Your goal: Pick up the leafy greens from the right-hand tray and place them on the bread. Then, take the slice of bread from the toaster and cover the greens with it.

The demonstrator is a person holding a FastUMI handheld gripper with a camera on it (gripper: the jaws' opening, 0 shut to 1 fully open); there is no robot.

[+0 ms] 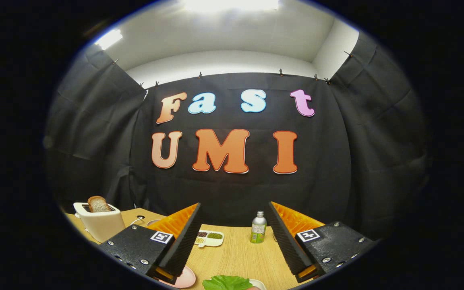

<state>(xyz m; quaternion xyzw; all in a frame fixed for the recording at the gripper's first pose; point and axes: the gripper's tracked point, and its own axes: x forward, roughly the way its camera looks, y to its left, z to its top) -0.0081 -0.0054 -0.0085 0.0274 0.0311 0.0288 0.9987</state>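
The tool [232, 245] is released, its two fingers spread wide with nothing between them. Nearest, low between the fingertips, the greens [227, 282] lie on the table [240, 253], cut off so their long axis cannot be told. A white tray [258, 284] edge touches them on the right; whether they lie in it cannot be told. A pink plate [185, 278] sits just left of the greens, partly under the left finger. Farther on, a divided dish [210, 237] holds dark and green bits in separate compartments. A small bottle [258, 228] stands upright near the right finger. Well off left, a toaster [100, 223] holds a bread [98, 204] slice upright in its slot, long axis vertical.
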